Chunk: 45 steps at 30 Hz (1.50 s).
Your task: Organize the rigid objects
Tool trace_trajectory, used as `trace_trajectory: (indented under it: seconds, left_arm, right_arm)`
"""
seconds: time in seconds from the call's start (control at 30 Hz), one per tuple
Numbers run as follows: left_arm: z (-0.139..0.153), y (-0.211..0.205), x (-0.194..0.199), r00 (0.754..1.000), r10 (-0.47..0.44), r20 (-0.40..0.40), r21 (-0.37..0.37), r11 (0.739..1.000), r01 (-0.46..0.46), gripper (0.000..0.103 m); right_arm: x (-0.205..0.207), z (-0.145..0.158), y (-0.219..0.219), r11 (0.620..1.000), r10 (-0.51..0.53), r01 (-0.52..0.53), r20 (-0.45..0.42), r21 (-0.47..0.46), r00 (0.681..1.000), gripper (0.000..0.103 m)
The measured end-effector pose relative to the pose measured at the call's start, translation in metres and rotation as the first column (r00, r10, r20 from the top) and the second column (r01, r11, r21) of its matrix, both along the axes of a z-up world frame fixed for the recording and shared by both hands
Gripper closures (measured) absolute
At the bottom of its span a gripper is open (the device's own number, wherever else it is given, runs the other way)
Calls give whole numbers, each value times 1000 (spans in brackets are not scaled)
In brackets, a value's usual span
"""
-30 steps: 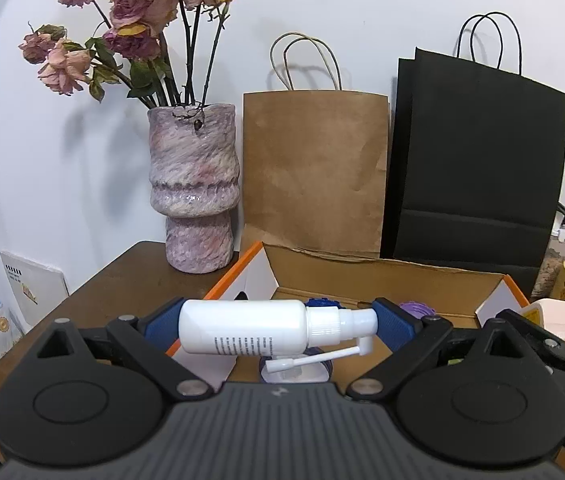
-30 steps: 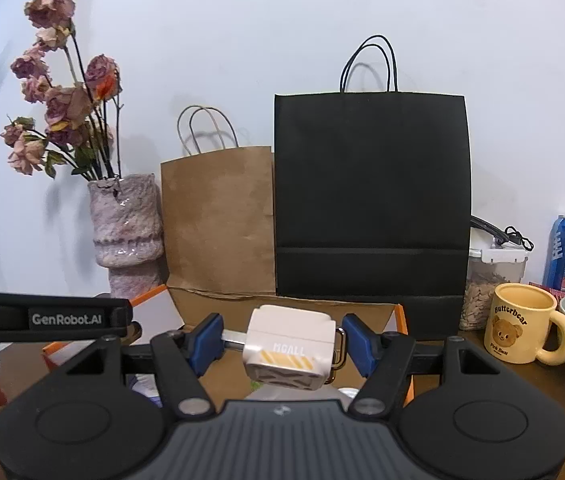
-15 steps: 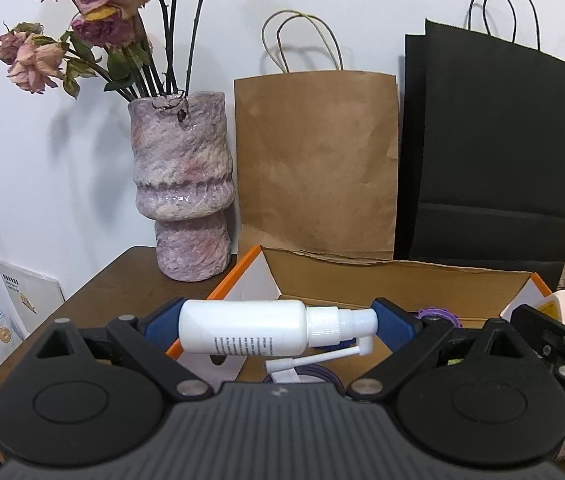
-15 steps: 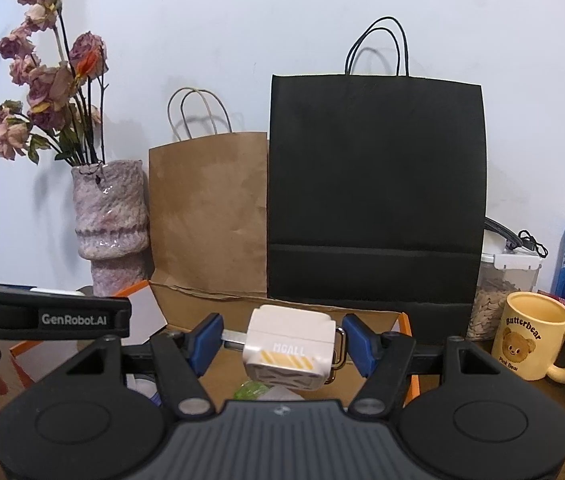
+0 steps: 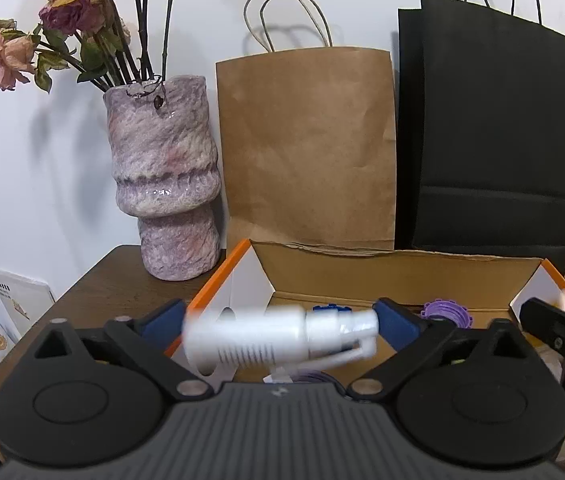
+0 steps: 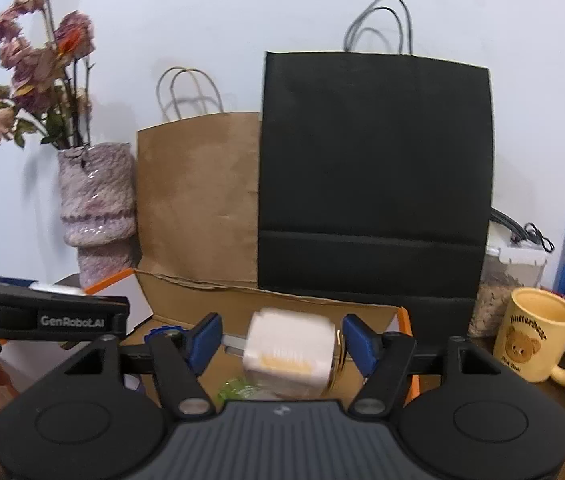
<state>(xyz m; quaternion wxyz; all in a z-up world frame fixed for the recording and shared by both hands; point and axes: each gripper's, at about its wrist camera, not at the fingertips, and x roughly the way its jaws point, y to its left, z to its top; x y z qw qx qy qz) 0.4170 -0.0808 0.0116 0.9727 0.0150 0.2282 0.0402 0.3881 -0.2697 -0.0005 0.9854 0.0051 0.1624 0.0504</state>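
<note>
Left tool opening, blurred spray bottle loose between pads over box. Right tool opening, white charger free between pads.

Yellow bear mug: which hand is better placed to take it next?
Right, probably. The yellow mug stands close beside the right tool, whose jaws are opening, the white cube loose between them. The left wrist view shows only the mug's edge.

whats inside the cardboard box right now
In the box: a purple ring-shaped cap, a blue cap, something green. The released spray bottle, the white charger and both grippers cover the rest of the floor.
</note>
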Motion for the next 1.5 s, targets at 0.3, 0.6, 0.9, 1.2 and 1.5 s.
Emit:
trace_trajectory:
  seconds: [0.3, 0.6, 0.9, 1.2, 1.5]
  left_arm:
    - [2, 4, 1, 1000, 10, -13, -16, 1000, -11, 0]
    - [7, 4, -7, 1000, 5, -2, -20, 1000, -5, 0]
    - [12, 7, -33, 1000, -16, -3, -5, 1000, 16, 0]
    - [19, 13, -83, 999, -42, 11, 0, 999, 42, 0]
    - [25, 24, -145, 998, -55, 10, -14, 998, 55, 0]
  right_arm:
    - [-6, 2, -3, 1000, -7, 7, 21, 0, 1000, 0]
    - [-13, 5, -4, 1000, -13, 13, 23, -5, 1000, 0]
    - [-41, 10, -9, 999, -32, 32, 37, -6, 999, 0]
    - [-85, 15, -11, 999, -34, 34, 24, 4, 999, 0]
    - [-145, 19, 2, 1000, -12, 12, 1, -5, 1000, 0]
